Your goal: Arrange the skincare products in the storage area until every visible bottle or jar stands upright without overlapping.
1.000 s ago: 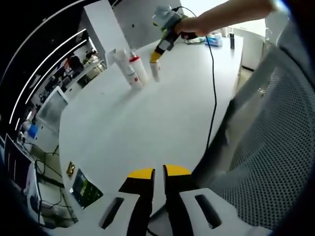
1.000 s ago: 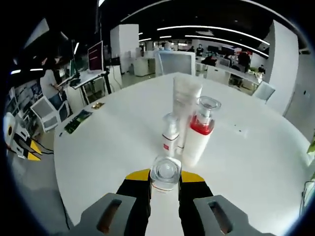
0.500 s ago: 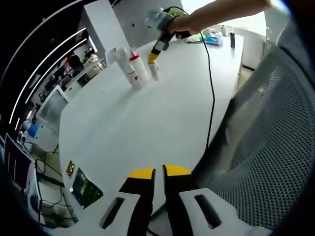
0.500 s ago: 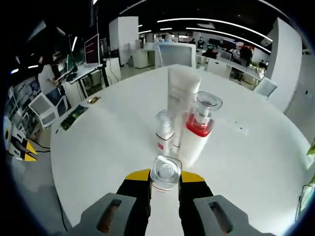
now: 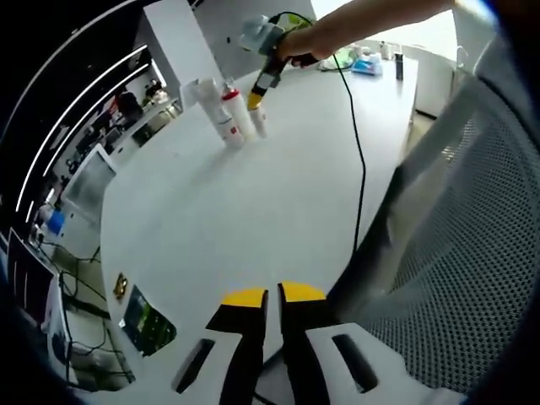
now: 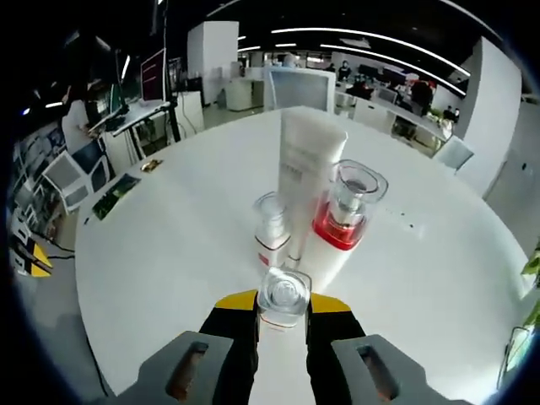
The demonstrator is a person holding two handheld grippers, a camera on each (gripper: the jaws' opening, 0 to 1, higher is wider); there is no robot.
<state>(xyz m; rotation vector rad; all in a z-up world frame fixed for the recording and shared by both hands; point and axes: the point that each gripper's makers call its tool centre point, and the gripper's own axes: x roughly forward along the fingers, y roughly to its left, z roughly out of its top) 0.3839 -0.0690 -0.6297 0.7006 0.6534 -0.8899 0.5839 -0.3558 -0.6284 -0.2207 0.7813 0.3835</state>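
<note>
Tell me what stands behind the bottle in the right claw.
Behind the clear-capped bottle stand a small red-banded bottle, a tall white tube and a red-collared pump bottle, all upright on the white table. The held bottle hides their bases.

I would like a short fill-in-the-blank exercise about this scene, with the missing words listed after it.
1. The right tool is shut on a small bottle with a ____ cap.
2. The bottle with the red collar stands on the ____ table.
3. The tall tube beside it is ____ in colour.
4. The jaws of the left tool hold ____.

Missing words: clear; white; white; nothing
</note>
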